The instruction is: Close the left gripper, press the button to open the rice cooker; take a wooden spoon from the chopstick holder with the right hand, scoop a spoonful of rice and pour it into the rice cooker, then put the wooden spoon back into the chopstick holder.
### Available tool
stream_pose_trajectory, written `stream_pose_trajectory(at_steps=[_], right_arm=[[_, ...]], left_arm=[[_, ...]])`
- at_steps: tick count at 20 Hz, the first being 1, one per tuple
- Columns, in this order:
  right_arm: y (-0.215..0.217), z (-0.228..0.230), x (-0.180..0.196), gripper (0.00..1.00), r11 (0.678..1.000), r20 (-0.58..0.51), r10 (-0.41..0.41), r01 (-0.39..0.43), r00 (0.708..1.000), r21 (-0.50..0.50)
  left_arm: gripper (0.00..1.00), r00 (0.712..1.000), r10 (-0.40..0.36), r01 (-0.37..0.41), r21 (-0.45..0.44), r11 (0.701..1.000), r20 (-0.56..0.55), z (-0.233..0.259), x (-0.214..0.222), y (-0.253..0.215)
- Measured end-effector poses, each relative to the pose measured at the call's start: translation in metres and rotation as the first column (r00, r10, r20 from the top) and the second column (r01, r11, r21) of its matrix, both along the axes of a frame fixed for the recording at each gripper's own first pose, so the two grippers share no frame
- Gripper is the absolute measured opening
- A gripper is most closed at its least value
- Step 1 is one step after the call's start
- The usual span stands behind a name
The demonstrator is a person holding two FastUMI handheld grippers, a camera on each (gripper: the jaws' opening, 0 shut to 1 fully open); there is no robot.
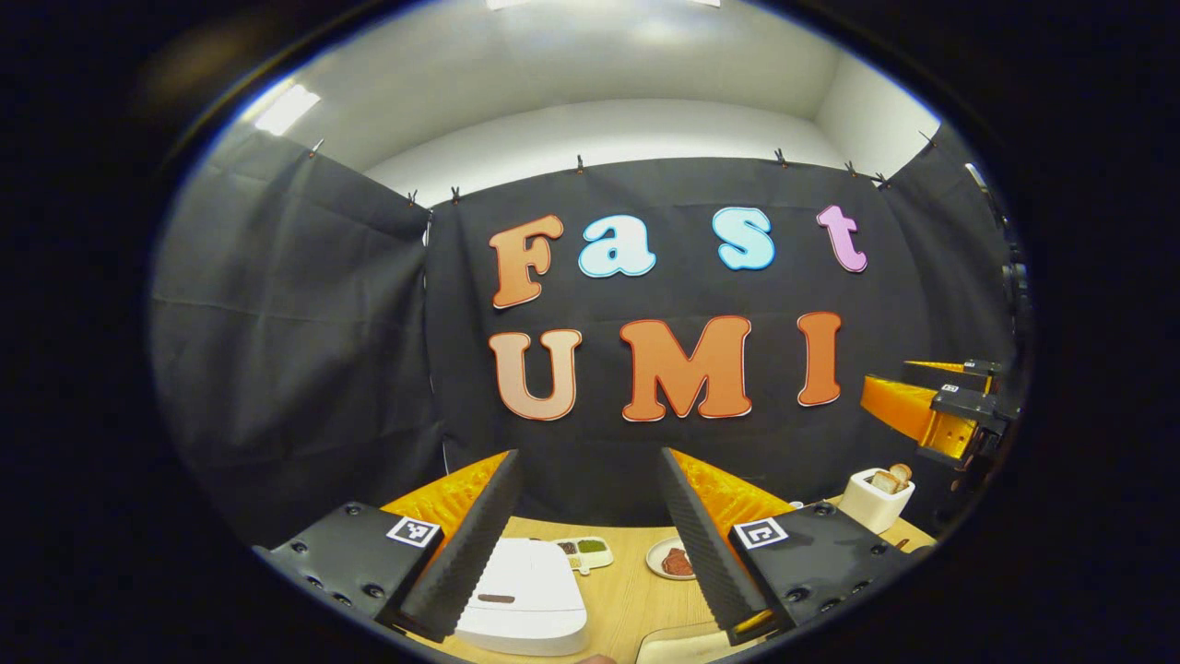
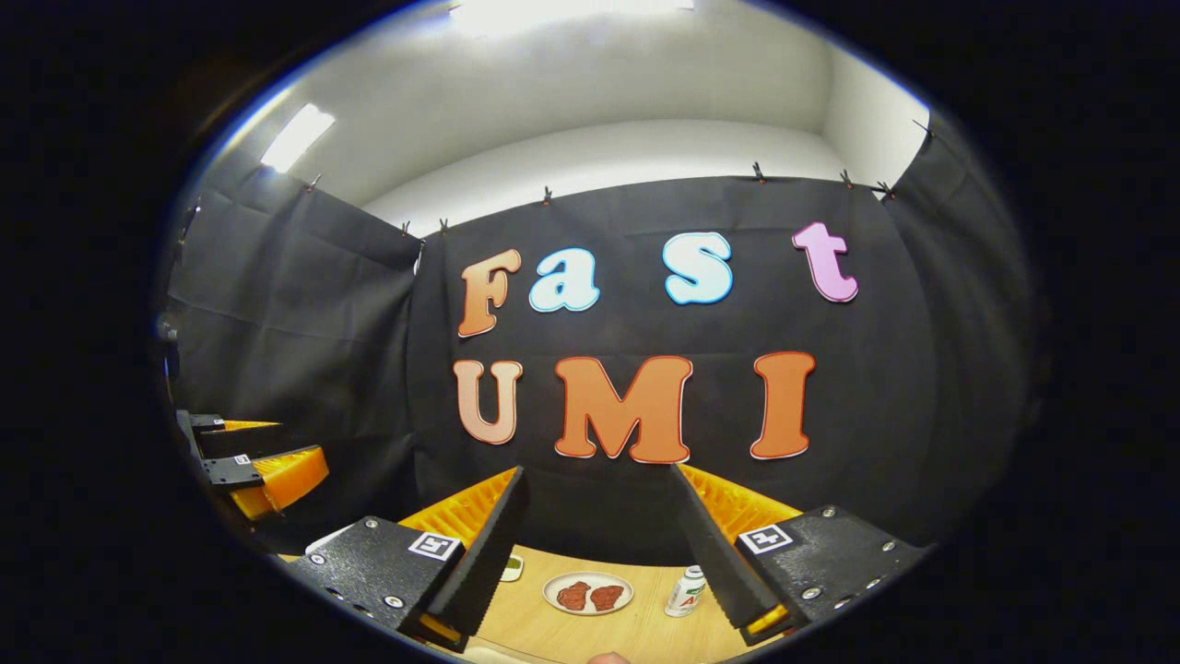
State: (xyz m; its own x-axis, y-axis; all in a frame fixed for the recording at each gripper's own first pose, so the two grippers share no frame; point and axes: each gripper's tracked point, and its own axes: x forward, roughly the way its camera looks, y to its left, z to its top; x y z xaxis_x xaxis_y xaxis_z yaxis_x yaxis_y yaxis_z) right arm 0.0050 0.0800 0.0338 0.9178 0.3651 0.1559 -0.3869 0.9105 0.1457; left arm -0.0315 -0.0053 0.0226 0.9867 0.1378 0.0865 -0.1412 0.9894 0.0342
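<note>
In the left gripper view my left gripper is open and held above the table, nothing between its fingers. Below its left finger lies the white rice cooker, lid shut. The white chopstick holder stands at the right with wooden handles sticking out of its top. My right gripper hangs in the air above that holder. In the right gripper view my right gripper is open and empty, raised over the table. The left gripper appears far to its left, at about the same height.
On the wooden table are a small tray of seasonings and a plate of meat; the same plate sits beside a small white bottle. A pale object's edge sits at the front. Black cloth walls close in the booth.
</note>
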Motion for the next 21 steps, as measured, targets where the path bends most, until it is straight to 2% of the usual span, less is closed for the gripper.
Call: stream_pose_trajectory(at_steps=[5,12,13,14,18,19,20,21], right_arm=[[0.008,-0.003,-0.018,0.95,0.999,0.029,0.001,0.0,1.0,-0.037],[-0.009,-0.022,-0.013,0.95,0.998,-0.013,-0.058,0.057,0.998,-0.037],[-0.011,-0.027,-0.014,1.0,0.996,-0.018,-0.066,0.065,0.998,-0.054],[-0.01,-0.031,-0.016,0.96,0.995,-0.023,-0.071,0.069,0.997,-0.065],[-0.007,-0.034,-0.02,0.95,0.994,-0.032,-0.075,0.072,0.997,-0.078],[-0.008,-0.034,-0.019,1.0,0.994,-0.031,-0.077,0.074,0.997,-0.077],[-0.009,-0.034,-0.018,0.96,0.994,-0.033,-0.079,0.076,0.996,-0.075],[-0.011,-0.034,-0.018,0.96,0.994,-0.036,-0.081,0.078,0.996,-0.075]], left_arm=[[1.0,1.0,0.011,-0.011,-0.003,1.0,0.015,-0.002,-0.009,-0.002],[1.0,0.999,0.034,-0.033,-0.029,0.999,0.01,-0.01,-0.009,0.003],[1.0,0.999,0.03,-0.029,-0.031,0.999,0.011,-0.01,-0.008,0.002],[1.0,1.0,0.026,-0.025,-0.028,0.999,0.01,-0.011,-0.007,0.001],[1.0,1.0,0.022,-0.022,-0.029,0.999,0.008,-0.013,-0.008,0.002],[1.0,1.0,0.029,-0.028,-0.028,0.999,0.004,-0.013,-0.007,0.005],[1.0,0.999,0.033,-0.033,-0.03,0.999,0.005,-0.013,-0.007,0.005],[0.97,0.999,0.032,-0.032,-0.034,0.999,0.008,-0.012,-0.007,0.005]])
